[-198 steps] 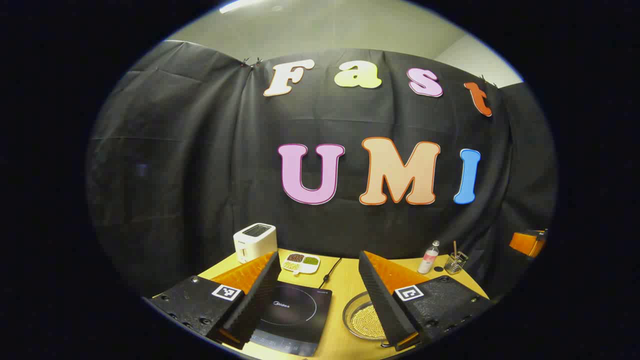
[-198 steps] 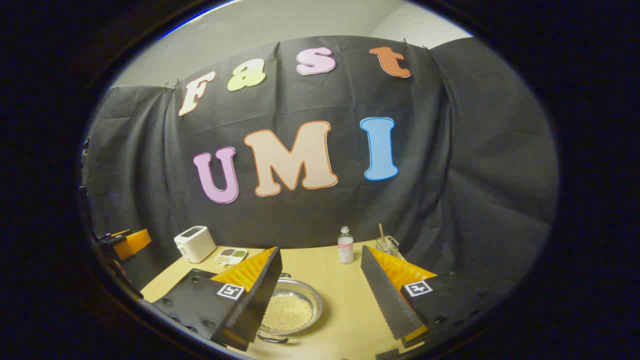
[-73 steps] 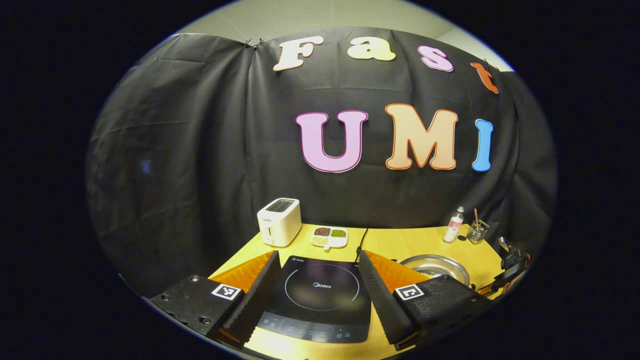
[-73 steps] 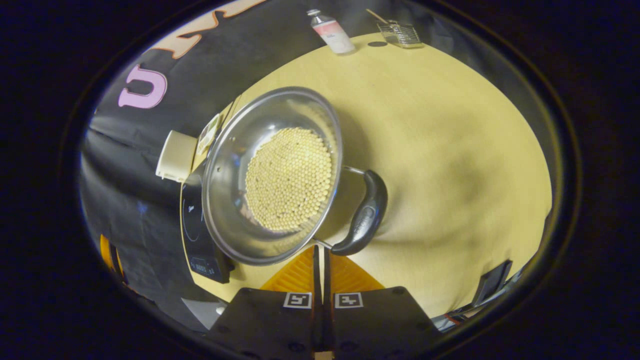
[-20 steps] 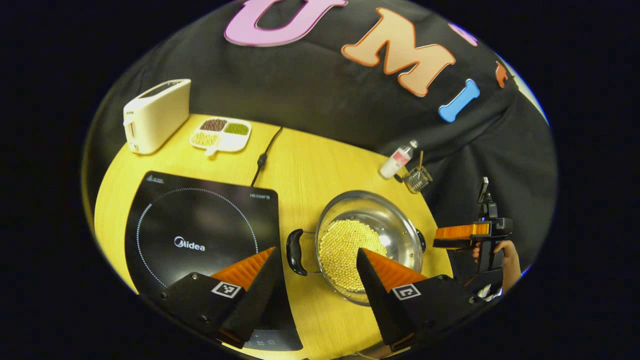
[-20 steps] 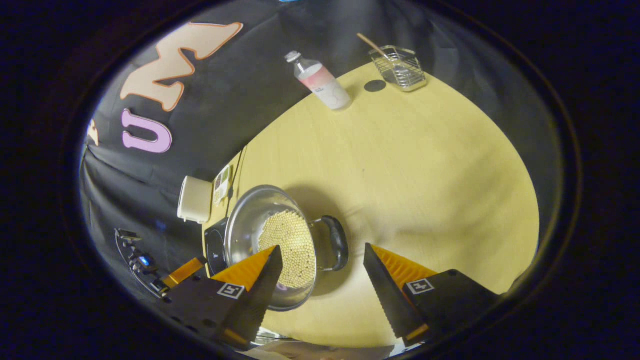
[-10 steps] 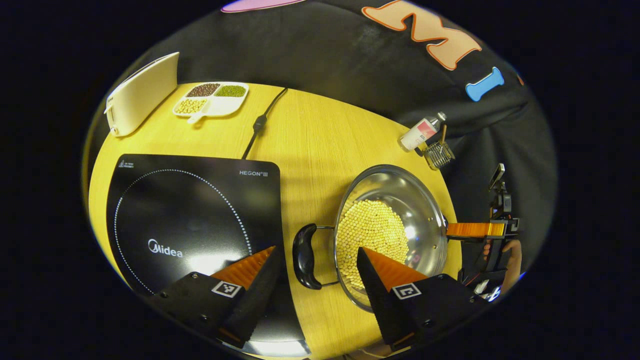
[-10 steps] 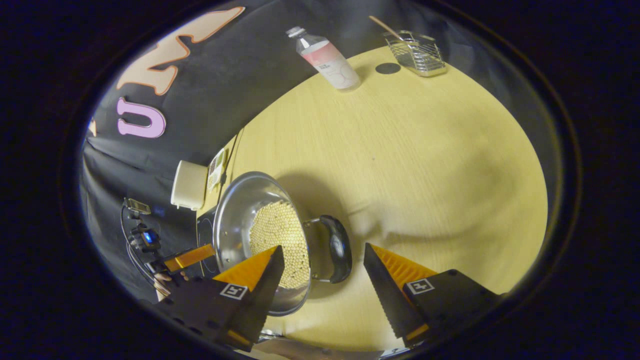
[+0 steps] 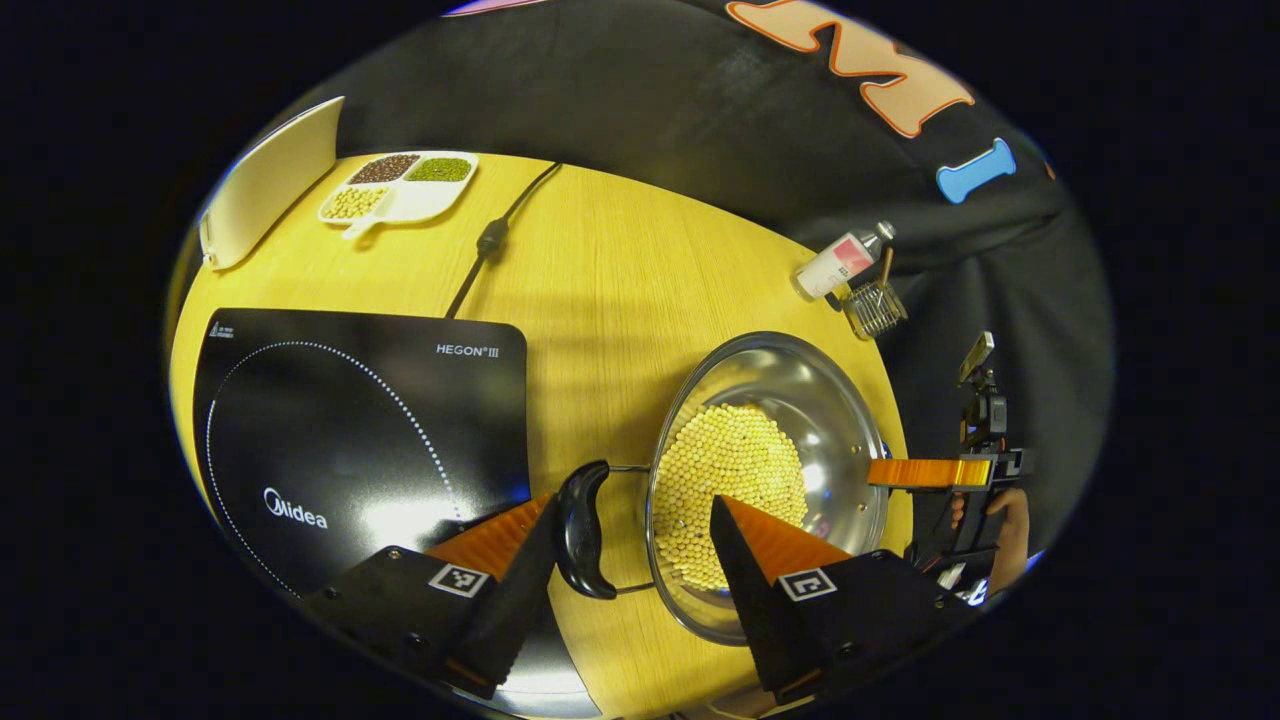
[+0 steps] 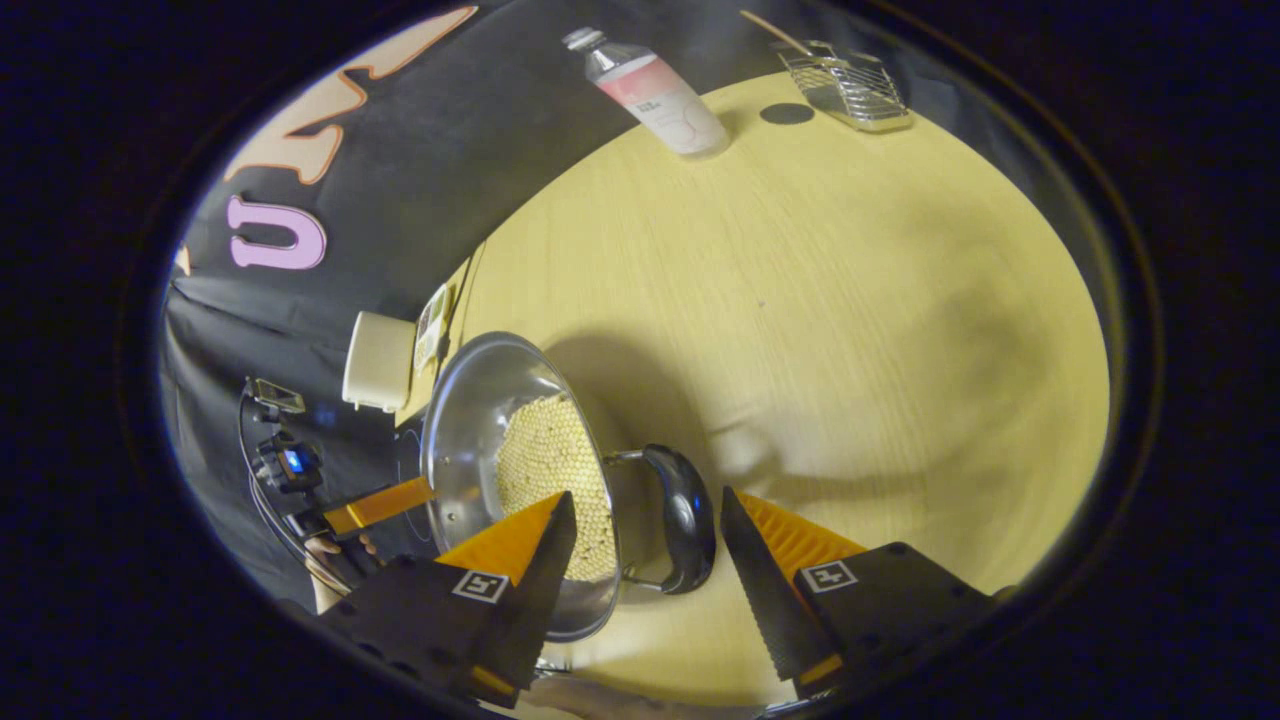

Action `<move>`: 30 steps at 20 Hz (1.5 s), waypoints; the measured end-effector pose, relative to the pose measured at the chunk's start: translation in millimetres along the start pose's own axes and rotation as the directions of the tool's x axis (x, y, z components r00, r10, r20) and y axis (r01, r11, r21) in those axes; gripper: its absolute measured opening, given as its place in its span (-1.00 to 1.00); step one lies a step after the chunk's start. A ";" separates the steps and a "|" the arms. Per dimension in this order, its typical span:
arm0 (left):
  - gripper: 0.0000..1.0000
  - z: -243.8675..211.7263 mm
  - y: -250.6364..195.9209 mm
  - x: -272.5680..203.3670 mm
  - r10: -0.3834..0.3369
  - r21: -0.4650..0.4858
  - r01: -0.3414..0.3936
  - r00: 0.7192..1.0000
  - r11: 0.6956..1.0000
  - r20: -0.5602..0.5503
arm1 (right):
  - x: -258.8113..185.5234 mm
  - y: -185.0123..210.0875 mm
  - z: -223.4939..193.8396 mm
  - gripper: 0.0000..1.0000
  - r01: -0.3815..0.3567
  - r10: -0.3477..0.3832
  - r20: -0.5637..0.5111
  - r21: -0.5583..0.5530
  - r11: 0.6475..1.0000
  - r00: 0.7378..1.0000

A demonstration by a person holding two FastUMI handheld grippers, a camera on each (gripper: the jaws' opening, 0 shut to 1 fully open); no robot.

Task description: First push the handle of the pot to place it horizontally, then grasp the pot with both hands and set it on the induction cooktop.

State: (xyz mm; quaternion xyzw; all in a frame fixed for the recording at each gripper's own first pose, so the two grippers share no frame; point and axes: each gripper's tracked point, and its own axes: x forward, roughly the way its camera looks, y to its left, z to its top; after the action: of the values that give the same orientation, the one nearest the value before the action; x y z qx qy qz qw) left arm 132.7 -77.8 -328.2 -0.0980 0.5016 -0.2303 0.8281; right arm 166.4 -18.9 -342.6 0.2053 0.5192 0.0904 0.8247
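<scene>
Both wide: left hand-held gripper (image 9: 632,545) straddled pot (image 9: 790,400) handle (image 9: 580,530); right hand-held gripper (image 10: 648,540) straddled opposite handle (image 10: 685,520) on surface (image 10: 850,300).

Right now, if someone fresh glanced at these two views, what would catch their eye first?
Probably the shiny steel pot of pale beads, sitting on the yellow table beside the black induction cooktop. Next, the two open grippers closing in: the left gripper straddles one black pot handle, the right gripper the other handle.
</scene>
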 end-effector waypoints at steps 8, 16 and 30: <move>0.23 -7.0 7.1 21.8 0.023 0.015 -0.022 0.997 1.000 -0.069 | 6.9 -18.2 -3.6 -0.02 0.057 -0.058 -0.025 -0.027 0.998 0.998; 0.05 -15.8 1.9 16.5 0.083 -0.050 -0.087 0.994 0.995 -0.078 | 0.0 -21.6 -2.9 0.02 0.072 -0.070 0.020 -0.088 0.993 0.997; 0.02 -34.6 3.4 -76.8 0.130 -0.096 -0.126 0.991 0.987 0.030 | -45.8 43.4 -36.5 0.02 0.027 -0.018 0.052 -0.164 0.986 0.999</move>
State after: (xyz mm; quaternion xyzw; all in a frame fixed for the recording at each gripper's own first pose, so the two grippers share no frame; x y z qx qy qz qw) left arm 73.4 -35.6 -285.6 -0.1083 0.5021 -0.1511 0.8446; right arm 116.2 12.4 -300.0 0.1329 0.4915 0.1185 0.8525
